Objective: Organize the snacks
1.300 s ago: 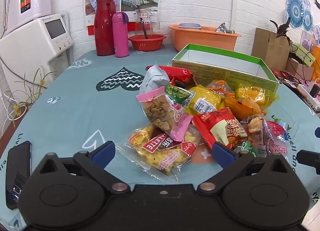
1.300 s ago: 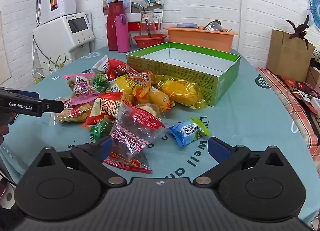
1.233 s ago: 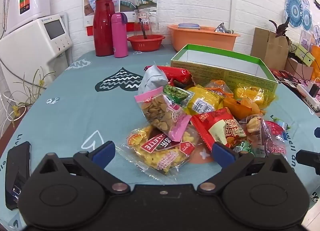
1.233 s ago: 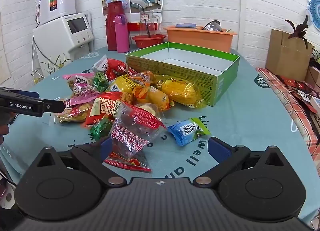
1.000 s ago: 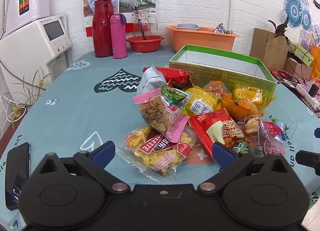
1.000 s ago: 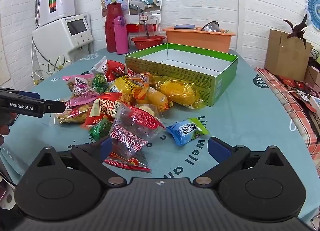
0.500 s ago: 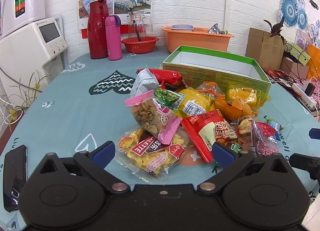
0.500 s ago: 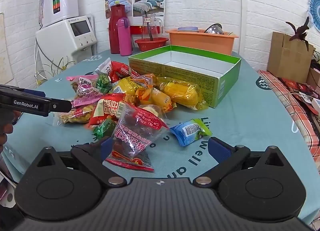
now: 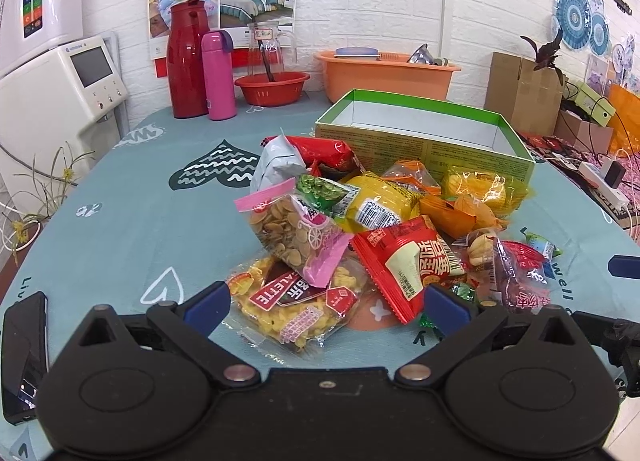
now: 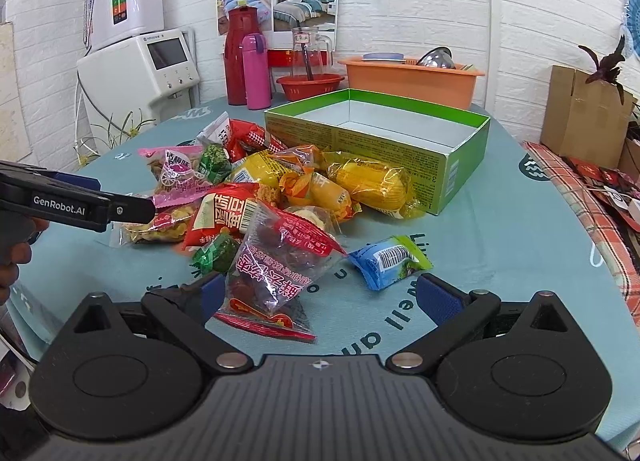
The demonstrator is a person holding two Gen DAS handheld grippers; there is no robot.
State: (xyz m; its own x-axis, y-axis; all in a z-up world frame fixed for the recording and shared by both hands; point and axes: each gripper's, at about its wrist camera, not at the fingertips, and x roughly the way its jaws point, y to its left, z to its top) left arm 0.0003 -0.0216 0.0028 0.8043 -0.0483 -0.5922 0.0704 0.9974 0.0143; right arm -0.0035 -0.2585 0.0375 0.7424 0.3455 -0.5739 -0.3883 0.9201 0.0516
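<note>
- Round table [image 9: 120, 197] under a teal cloth printed with hearts and white lettering; white brick wall behind, bedding poster at 12 o'clock.
- White appliance [image 9: 60, 89] at 10 o'clock beside the table; cardboard box [image 10: 584, 113] with a dark plant at 2 o'clock in the right wrist view.
- Black phone [image 9: 24, 349] flat on the cloth at 8 o'clock in the left wrist view.
- Along the far edge: red flask [image 9: 186, 59], pink bottle [image 9: 218, 75] just beside it, glass jug standing in a red bowl [image 9: 272, 87], orange tub [image 9: 384, 75] holding a metal item and a blue-rimmed dish.
- Green-rimmed cardboard box [image 10: 452, 165], lid off, pale interior bare as far as visible.
- Snack pile [image 10: 256, 189] heaped on the cloth against the box's near wall, toward 12 o'clock from both grippers: yellow wrapped cakes, red packets, a clear pink-edged bag of nuts, small green packs.
- Blue packet [image 10: 388, 261] lying apart from the pile at 1 o'clock in the right wrist view.
- Left gripper [image 9: 324, 303] spread wide, nothing between the blue pads, a yellow biscuit bag [image 9: 296, 301] just ahead.
- Right gripper [image 10: 320, 297] likewise spread apart, a clear red-printed bag [image 10: 276, 265] lying between the pads, not clamped.
</note>
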